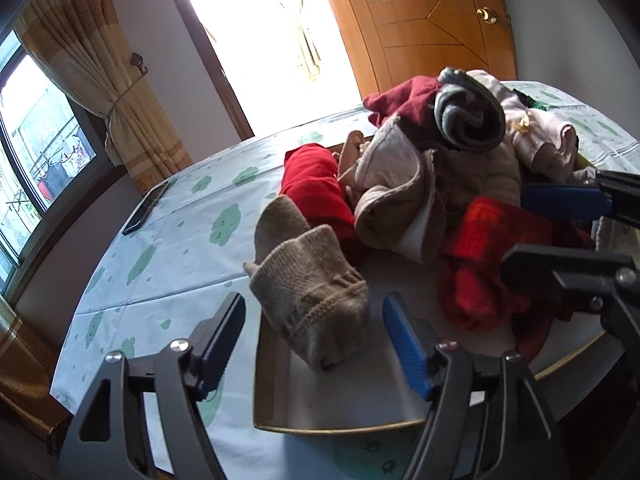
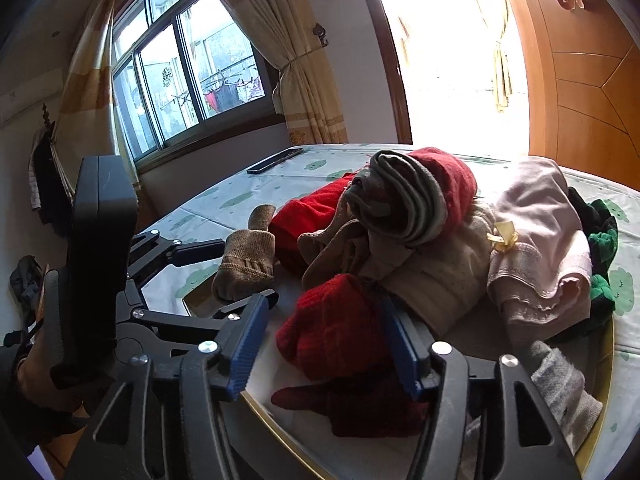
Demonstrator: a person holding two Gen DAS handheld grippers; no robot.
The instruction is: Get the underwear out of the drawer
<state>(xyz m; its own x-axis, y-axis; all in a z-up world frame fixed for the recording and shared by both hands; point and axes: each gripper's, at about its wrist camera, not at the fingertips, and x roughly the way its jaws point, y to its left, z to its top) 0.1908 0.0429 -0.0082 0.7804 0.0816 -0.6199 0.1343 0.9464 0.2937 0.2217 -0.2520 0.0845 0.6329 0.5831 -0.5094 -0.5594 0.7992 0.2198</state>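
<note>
A shallow drawer [image 1: 340, 429] [image 2: 605, 360] lies on a bed, heaped with clothes. On top of the heap are pink underwear with a yellow bow [image 2: 536, 240] [image 1: 536, 136], a beige garment [image 1: 400, 200] [image 2: 432, 280] and a rolled grey sock [image 1: 468, 116]. My left gripper [image 1: 314, 340] is open at the drawer's near left corner. A beige knitted sock [image 1: 308, 292] [image 2: 244, 264] lies between its fingers, and the pads stand clear of it. My right gripper [image 2: 322, 344] [image 1: 532, 236] is open around a red knitted piece [image 2: 336, 320] [image 1: 480, 256] at the drawer's front.
The bed sheet [image 1: 180, 240] is pale with green cloud prints. A dark phone [image 1: 146, 208] [image 2: 276, 160] lies near its far left edge. Behind are a window with tied curtains [image 2: 304, 80], a bright doorway and a wooden door [image 1: 432, 24]. A hand holds the left gripper's grip [image 2: 44, 364].
</note>
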